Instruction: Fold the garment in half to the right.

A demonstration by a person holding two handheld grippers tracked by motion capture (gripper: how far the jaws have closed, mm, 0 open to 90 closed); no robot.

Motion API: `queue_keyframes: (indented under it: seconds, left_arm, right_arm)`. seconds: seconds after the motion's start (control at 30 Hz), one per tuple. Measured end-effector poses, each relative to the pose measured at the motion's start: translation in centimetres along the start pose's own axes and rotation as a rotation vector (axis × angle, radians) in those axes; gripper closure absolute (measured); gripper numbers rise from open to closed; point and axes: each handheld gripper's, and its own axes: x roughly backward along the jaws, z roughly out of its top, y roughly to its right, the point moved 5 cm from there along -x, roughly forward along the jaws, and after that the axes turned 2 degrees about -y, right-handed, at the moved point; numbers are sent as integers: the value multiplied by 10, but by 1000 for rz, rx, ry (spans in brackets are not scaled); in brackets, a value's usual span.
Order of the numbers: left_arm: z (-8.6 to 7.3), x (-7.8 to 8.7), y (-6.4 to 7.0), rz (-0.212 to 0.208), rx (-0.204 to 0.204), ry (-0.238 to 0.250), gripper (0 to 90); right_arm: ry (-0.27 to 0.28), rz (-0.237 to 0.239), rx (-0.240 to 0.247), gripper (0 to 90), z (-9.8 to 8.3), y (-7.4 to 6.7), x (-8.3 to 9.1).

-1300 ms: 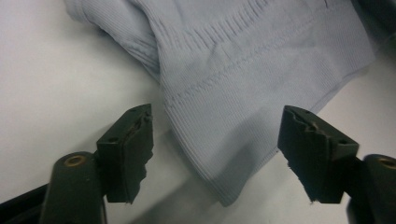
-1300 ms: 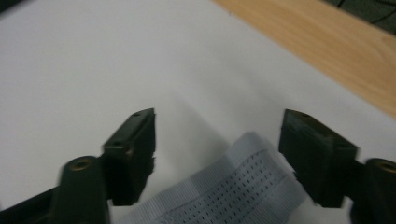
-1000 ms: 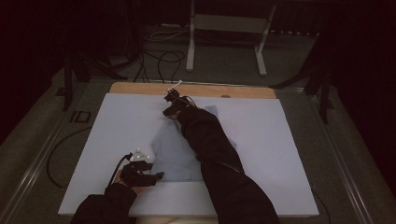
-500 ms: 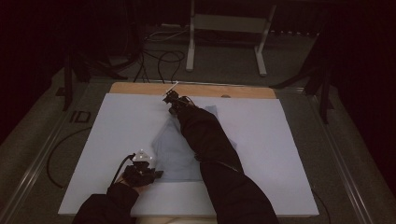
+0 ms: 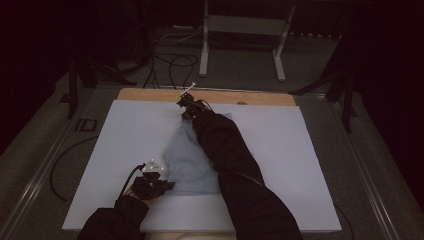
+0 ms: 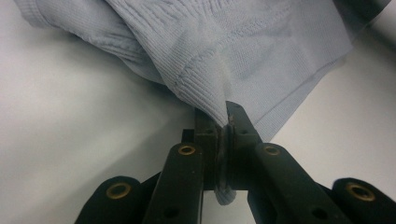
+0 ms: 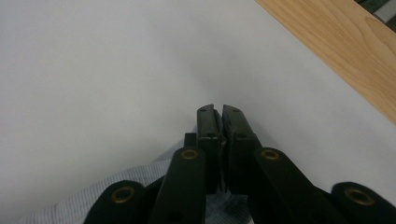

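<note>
Since the earlier frames the right arm has reached a little farther toward the far edge of the bench [image 5: 125, 150], drawing the pale blue knit garment [image 5: 187, 160] out longer, while the left hand has barely shifted near the front edge.

Largest first: the bench, covered in a white sheet with a bare wooden strip [image 5: 150, 95] along its far edge, carries the garment lengthways across its middle, from close to the front edge toward the far edge, partly under the person's dark right sleeve [image 5: 225, 145]. The left tongs [image 6: 227, 122] are clamped tight on a fold near the garment's hem, cloth bunched between the jaws and poking out behind them. The right tongs [image 7: 218, 112] have their jaws closed almost together; ribbed cloth shows beneath them, apparently caught at the base, though I cannot tell how much is held.

Risks, as I judge them: the right grip looks shallow, so more pulling could let the cloth slip free and the stretch collapse. The left tongs pinch a bunched fold, so tension may pull the hem crooked. The right tongs are also near the wooden strip, leaving little sheet ahead.
</note>
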Motion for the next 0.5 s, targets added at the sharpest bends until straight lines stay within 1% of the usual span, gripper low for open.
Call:
queue_keyframes:
  seconds: [0.13, 0.2, 0.3, 0.33, 0.43, 0.5]
  left_arm:
    - [3, 3, 2, -4, -12, 3, 866]
    - [5, 4, 3, -13, -14, 8, 867]
    - [9, 6, 5, -11, -23, 18, 867]
    - [10, 7, 7, -12, -23, 20, 867]
    - [11, 8, 9, -16, -35, 18, 867]
    - [12, 8, 11, -17, -39, 17, 867]
  right_arm:
    - [26, 3, 2, 872, 1, 1, 8]
    - [32, 4, 14, 872, 3, 0, 12]
    - [53, 5, 14, 872, 5, 1, 18]
    - [51, 4, 18, 872, 5, 1, 20]
    - [68, 3, 20, 872, 8, 2, 27]
    - [75, 11, 18, 872, 8, 2, 32]
